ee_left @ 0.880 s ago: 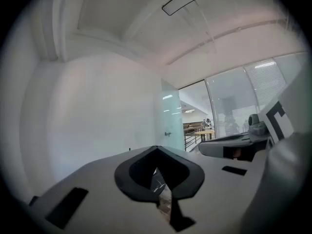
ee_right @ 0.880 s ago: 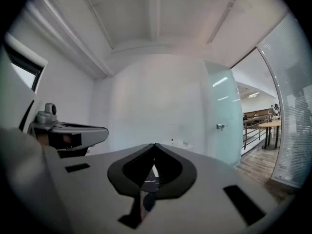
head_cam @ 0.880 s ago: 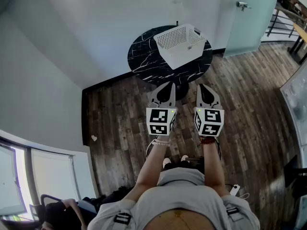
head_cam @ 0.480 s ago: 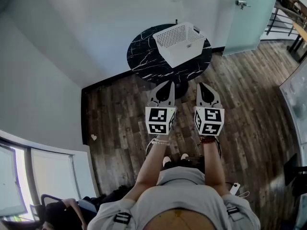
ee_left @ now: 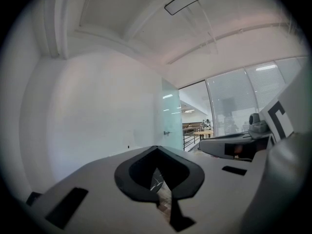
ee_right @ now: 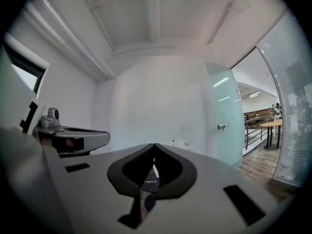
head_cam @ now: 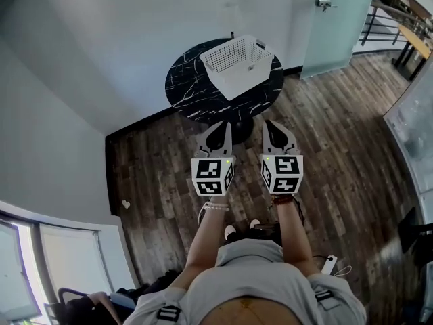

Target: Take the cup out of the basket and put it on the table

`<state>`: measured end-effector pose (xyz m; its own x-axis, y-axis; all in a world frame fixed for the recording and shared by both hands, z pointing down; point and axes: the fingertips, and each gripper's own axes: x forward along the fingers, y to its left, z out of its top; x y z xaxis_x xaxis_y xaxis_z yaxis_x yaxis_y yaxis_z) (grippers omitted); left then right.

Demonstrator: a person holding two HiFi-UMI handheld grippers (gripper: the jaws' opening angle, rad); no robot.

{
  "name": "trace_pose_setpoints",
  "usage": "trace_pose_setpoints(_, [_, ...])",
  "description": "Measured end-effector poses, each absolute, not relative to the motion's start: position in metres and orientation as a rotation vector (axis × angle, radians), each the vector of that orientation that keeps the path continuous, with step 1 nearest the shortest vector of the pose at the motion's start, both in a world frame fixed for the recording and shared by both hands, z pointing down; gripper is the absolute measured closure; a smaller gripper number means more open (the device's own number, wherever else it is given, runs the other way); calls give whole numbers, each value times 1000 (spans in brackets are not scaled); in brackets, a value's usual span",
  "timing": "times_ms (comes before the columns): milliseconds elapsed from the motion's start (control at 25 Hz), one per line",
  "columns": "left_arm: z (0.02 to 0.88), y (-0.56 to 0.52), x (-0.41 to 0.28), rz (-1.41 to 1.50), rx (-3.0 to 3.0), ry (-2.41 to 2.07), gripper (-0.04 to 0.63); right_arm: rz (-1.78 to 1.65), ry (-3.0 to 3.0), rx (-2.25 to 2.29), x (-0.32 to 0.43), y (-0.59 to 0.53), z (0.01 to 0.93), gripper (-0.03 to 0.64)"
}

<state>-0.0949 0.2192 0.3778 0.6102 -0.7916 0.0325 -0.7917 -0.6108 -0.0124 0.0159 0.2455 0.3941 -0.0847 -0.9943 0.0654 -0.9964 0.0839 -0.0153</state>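
Left gripper (head_cam: 224, 125) and right gripper (head_cam: 269, 122) are held side by side at waist height, each with its jaws closed tip to tip on nothing. Each carries a cube printed with black-and-white square markers. Ahead of them, a white perforated plastic basket (head_cam: 233, 83) sits on a round black marble-patterned table (head_cam: 189, 87) beside a white wall, over dark wood plank flooring (head_cam: 352, 154). Whether the cup lies inside the basket is too small to tell.
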Motion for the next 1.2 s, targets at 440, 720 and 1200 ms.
trace_pose_setpoints(440, [373,229,-80,49,2826,-1395,591,75,-2301,2097,29,254,390,609])
trace_pose_setpoints(720, [373,233,-73,51,2813,-1425,591,70,-2330,2068,34,254,390,609])
trace_pose_setpoints(1200, [377,235,-61,52,2785,-1474,591,69,-2376,2019,43,252,391,609])
